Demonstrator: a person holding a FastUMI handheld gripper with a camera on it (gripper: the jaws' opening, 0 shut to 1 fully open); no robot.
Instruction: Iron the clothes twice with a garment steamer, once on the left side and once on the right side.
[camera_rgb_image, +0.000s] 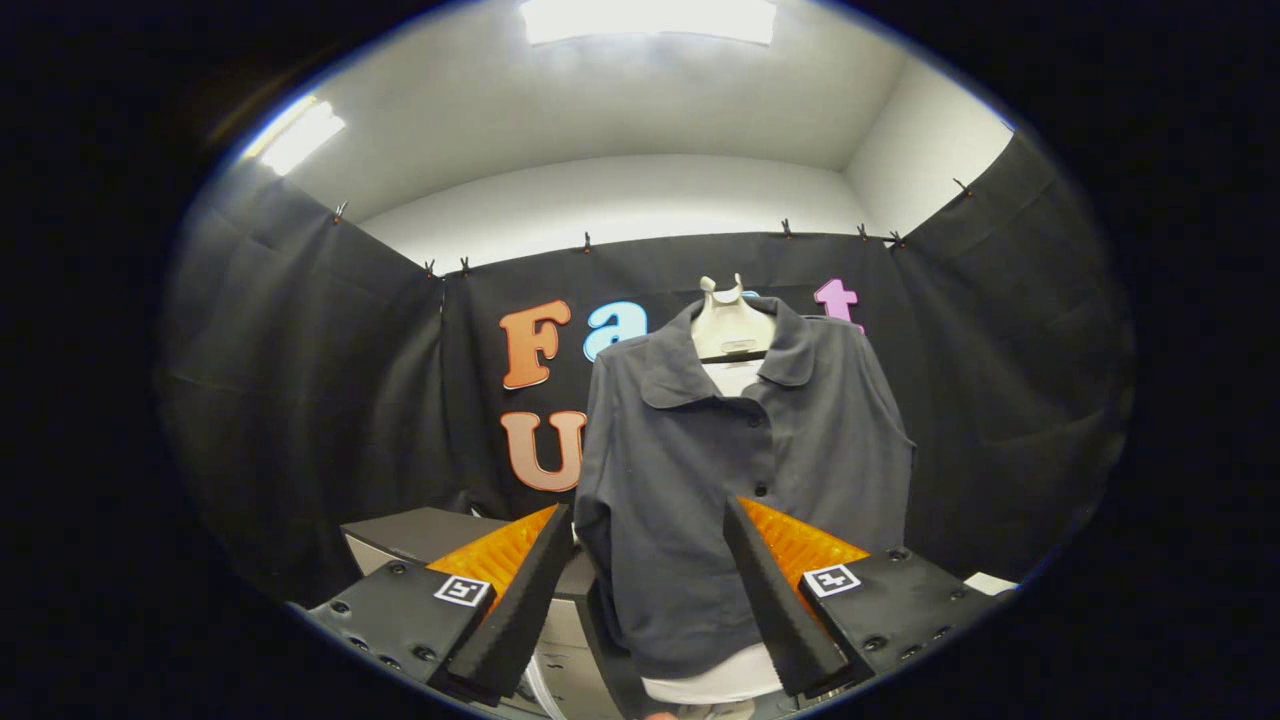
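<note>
Grey cloth is seen ahead of the gripper (648, 545): a buttoned shirt (745, 480) is hung on a pale hanger form (730, 325), straight beyond the fingers and partly framed between them. The fingers are held wide apart, with nothing gripped. A grey box (425, 535) is seen low beyond the left finger.

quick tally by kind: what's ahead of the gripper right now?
Dark grey button-up shirt: 1
Mannequin torso form: 1
White undershirt: 1
Grey box-like unit: 1
Total: 4
Gripper fingers stand apart, open, the shirt just beyond them.
</note>
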